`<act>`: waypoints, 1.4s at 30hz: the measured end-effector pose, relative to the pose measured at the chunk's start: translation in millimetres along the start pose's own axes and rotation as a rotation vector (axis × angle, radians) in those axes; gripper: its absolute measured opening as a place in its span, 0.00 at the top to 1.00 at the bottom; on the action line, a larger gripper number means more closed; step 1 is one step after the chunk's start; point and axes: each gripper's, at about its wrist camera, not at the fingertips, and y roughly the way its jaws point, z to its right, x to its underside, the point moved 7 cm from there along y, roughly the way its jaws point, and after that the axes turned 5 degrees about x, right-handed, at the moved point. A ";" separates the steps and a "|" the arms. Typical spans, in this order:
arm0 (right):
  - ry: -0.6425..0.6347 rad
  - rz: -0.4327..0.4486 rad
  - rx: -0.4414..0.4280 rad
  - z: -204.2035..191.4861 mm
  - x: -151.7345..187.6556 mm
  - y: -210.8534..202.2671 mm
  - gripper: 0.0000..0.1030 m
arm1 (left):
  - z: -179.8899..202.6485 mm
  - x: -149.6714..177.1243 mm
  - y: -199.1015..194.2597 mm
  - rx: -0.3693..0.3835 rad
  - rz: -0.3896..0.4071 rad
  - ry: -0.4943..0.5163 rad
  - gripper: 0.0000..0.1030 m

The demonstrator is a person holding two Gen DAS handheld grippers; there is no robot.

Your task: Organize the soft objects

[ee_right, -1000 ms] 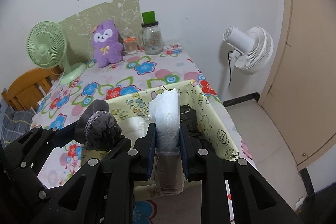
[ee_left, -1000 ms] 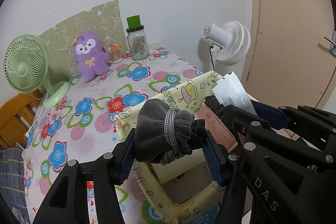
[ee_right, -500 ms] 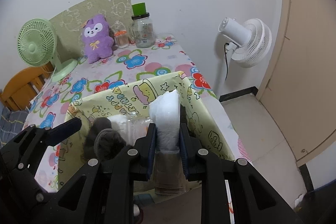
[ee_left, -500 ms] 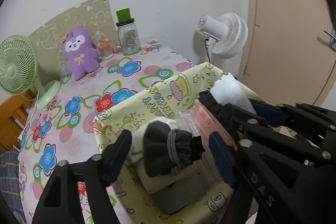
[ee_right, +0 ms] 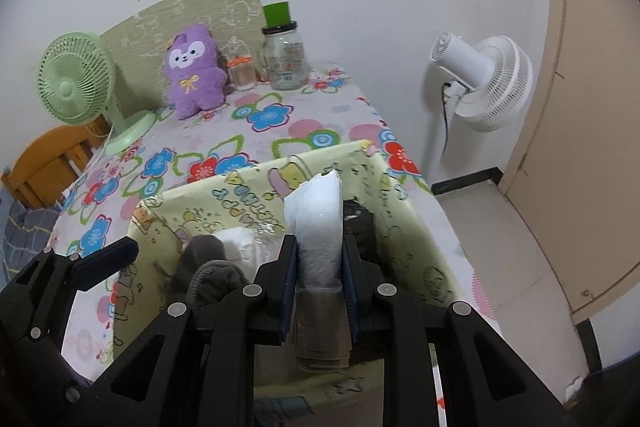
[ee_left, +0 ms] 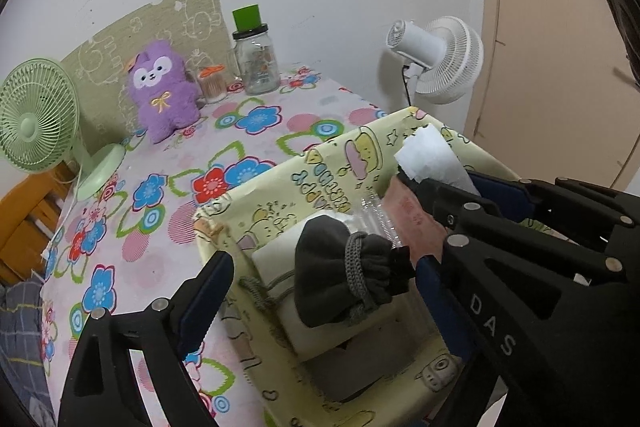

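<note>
A grey drawstring pouch [ee_left: 340, 279] lies inside the yellow cartoon-print bin [ee_left: 280, 179], on top of a pale folded item [ee_left: 276, 255]. My left gripper [ee_left: 316, 275] straddles the pouch with its jaws opening wide. The left pad stands well clear of the pouch and the right pad sits close beside it. My right gripper [ee_right: 320, 267] is shut on a white plastic-wrapped soft pack [ee_right: 320, 223], held upright over the bin [ee_right: 256, 179]. The pouch [ee_right: 208, 279] shows at the lower left of the right wrist view. A purple plush [ee_left: 160, 91] sits at the back of the table.
On the flowered tablecloth [ee_left: 248, 123] stand a green desk fan [ee_left: 36, 115], a glass jar with a green lid [ee_left: 256, 63] and a small orange-lidded jar [ee_left: 212, 83]. A white fan [ee_left: 444, 59] and a beige door [ee_left: 560, 27] are right. A wooden chair [ee_left: 24, 211] is left.
My left jaws have spread and let go of the grey pouch, which now rests lower inside the bin. My right gripper has sunk slightly towards the bin with the white pack.
</note>
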 end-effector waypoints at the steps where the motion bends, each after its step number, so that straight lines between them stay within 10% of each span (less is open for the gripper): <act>1: -0.007 0.001 -0.008 -3.8 -0.6 0.9 0.77 | 0.1 0.7 -1.1 0.003 0.001 0.004 0.09; 6: -0.001 0.000 -0.055 -13.5 -2.1 3.3 0.70 | -5.2 1.6 -6.1 -0.022 0.001 -0.006 0.07; 13: 0.009 0.020 -0.039 -16.5 -3.3 0.6 0.26 | -12.6 3.5 -9.7 -0.039 -0.003 -0.016 0.06; 42: -0.024 0.115 -0.013 -50.7 15.0 -74.7 0.13 | -36.1 28.2 -83.6 -0.042 0.107 -0.052 0.05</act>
